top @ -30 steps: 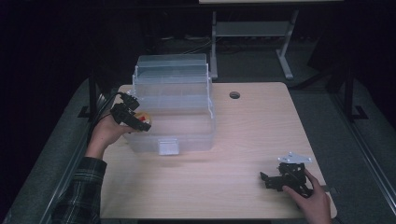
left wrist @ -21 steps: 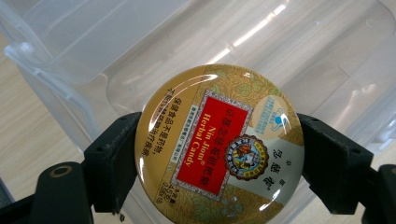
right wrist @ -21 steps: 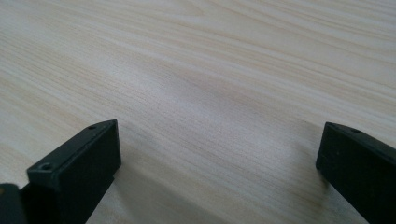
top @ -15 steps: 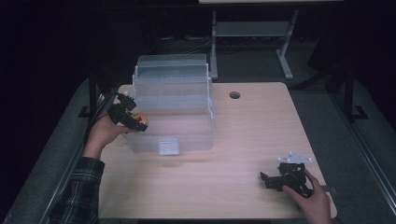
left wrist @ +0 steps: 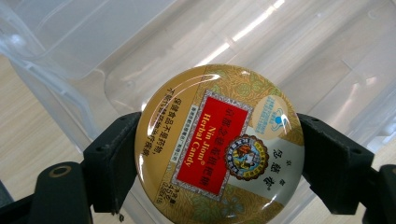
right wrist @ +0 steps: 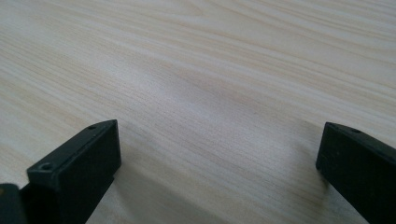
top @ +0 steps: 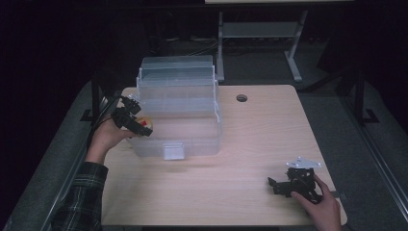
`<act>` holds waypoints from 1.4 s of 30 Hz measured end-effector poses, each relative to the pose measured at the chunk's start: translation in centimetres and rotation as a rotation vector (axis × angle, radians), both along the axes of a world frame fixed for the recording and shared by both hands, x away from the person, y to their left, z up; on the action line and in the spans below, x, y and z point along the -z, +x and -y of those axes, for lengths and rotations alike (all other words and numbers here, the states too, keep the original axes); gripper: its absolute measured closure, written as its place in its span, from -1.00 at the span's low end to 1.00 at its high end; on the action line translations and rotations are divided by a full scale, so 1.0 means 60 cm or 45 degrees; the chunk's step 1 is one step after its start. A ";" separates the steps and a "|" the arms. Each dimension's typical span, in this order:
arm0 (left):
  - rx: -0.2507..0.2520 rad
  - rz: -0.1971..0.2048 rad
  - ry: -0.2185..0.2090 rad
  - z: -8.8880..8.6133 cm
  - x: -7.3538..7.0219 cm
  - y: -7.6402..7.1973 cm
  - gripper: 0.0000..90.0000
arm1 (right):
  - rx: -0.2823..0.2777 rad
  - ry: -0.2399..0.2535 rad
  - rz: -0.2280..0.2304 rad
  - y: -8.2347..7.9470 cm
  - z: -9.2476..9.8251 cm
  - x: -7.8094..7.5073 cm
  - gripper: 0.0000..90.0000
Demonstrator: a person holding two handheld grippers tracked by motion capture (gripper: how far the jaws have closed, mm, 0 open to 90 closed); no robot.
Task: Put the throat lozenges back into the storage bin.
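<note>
A round gold candy tin (left wrist: 219, 144) with a red label is clamped between the two black jaws of my left gripper (left wrist: 219, 154). In the high view the left gripper (top: 142, 126) holds the tin (top: 146, 124) over the left end of a clear plastic tiered storage box (top: 180, 113). The box's transparent tray wall (left wrist: 140, 42) lies right behind the tin. My right gripper (top: 275, 186) rests on the wooden table (top: 255, 139) near its front right corner. Its jaws stand wide apart over bare wood (right wrist: 210, 93) with nothing between them.
A cable hole (top: 241, 98) sits in the table behind the box's right side. A white-legged metal frame (top: 260, 33) stands beyond the far edge. Dark floor surrounds the table. A white latch (top: 173, 151) is on the box's front.
The left gripper with the tin has shifted slightly up and toward the box's left end. The right gripper has stayed still.
</note>
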State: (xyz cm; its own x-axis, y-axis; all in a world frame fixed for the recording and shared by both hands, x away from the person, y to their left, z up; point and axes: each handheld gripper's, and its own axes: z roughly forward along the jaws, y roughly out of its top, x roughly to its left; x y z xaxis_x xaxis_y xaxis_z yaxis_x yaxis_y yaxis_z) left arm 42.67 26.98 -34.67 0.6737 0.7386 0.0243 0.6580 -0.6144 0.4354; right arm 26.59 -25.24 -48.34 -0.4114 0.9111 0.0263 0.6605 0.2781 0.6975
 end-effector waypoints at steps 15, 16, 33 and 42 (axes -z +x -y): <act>-0.009 0.018 -0.008 -0.005 -0.005 -0.006 -0.58 | 0.001 0.001 0.000 0.000 0.000 0.000 -1.00; -0.009 0.018 -0.008 -0.005 -0.005 -0.006 -0.58 | 0.001 0.000 0.000 0.000 0.000 0.000 -1.00; -0.002 0.099 -0.097 -0.028 -0.028 -0.059 -0.58 | 0.001 0.000 0.000 0.000 0.000 0.000 -1.00; -0.018 0.142 -0.138 -0.051 -0.026 -0.090 -0.58 | 0.001 0.001 0.000 0.000 0.000 0.000 -1.00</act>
State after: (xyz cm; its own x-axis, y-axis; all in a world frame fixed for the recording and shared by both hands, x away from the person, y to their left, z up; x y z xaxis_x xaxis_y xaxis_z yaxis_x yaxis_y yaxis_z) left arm 37.28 30.03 -33.09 0.6611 0.7501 0.0178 0.6098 -0.5510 0.5697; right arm 26.59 -25.23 -48.35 -0.4106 0.9114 0.0274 0.6608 0.2767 0.6977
